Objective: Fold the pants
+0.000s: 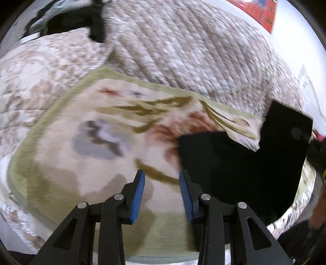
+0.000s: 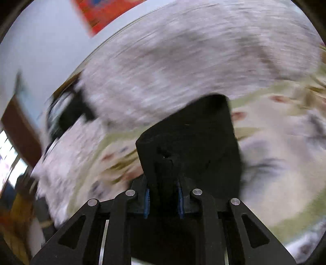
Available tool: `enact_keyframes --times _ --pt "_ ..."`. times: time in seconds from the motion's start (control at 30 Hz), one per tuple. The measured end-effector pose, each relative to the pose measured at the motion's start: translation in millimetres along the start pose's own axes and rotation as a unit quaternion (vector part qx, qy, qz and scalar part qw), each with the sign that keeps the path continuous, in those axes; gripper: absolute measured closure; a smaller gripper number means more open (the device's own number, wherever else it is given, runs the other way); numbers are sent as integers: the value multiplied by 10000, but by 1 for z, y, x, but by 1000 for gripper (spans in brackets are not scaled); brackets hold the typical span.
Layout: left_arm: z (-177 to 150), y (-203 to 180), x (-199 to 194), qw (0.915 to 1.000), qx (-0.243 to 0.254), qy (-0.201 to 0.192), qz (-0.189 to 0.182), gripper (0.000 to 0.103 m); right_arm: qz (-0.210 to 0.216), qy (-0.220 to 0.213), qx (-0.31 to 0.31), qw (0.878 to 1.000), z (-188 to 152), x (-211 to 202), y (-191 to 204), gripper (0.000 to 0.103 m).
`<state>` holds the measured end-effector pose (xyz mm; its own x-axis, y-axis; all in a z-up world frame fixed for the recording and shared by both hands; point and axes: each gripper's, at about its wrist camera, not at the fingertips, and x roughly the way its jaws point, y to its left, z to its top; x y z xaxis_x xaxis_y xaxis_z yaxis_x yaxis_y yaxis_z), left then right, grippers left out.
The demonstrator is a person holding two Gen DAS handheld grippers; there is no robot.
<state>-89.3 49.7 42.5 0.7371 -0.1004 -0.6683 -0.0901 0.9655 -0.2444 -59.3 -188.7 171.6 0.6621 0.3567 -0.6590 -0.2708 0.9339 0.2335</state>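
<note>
The black pants (image 1: 240, 161) lie on a cream floral cloth (image 1: 85, 146) on the bed, at the right of the left wrist view. My left gripper (image 1: 162, 175) is open and empty, just left of the pants' edge. In the right wrist view my right gripper (image 2: 164, 193) is shut on a bunched fold of the black pants (image 2: 193, 142), which rise in front of its blue pads (image 2: 147, 200). The view is motion-blurred.
A quilted beige bedspread (image 1: 183, 51) covers the bed behind the floral cloth. Another dark garment (image 1: 85, 22) lies at the far left corner. A red poster (image 2: 106, 14) hangs on the white wall. A wooden door or frame (image 2: 20, 130) stands at left.
</note>
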Motion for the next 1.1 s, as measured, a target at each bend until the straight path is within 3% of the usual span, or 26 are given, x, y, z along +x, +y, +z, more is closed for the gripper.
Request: enact_keyframes --times 0.13,0.17,0.23,0.6,0.7,0.8,0.97,1.03,1.1 --pt "6 34 -11 9987 -444 -143 201 65 635 869 -435 9932 -42 57 37 82" --pt "6 40 -12 9982 -532 -168 231 65 703 1236 -545 9883 -58 78 43 82" --pt "5 50 -14 9973 -654 -188 276 65 536 1515 -790 9838 -78 98 46 82" --pt "2 42 -12 9985 -513 -162 105 65 320 1324 -1269 9825 -93 79 60 81" --pt "2 39 -10 9987 -476 -122 104 65 353 1327 -1626 9771 -98 77 65 73" --pt "2 38 -10 9987 -473 -154 115 65 675 1330 -1466 9779 -93 70 67 56" --pt "5 34 -10 9987 -464 -193 115 65 1465 891 -1236 9774 -85 33 64 53" --pt "7 27 -9 9990 -408 -173 63 65 1284 640 -1086 9837 -84 23 51 54" --pt "10 18 -9 9994 -321 -155 -14 65 709 742 -797 9915 -86 31 30 61"
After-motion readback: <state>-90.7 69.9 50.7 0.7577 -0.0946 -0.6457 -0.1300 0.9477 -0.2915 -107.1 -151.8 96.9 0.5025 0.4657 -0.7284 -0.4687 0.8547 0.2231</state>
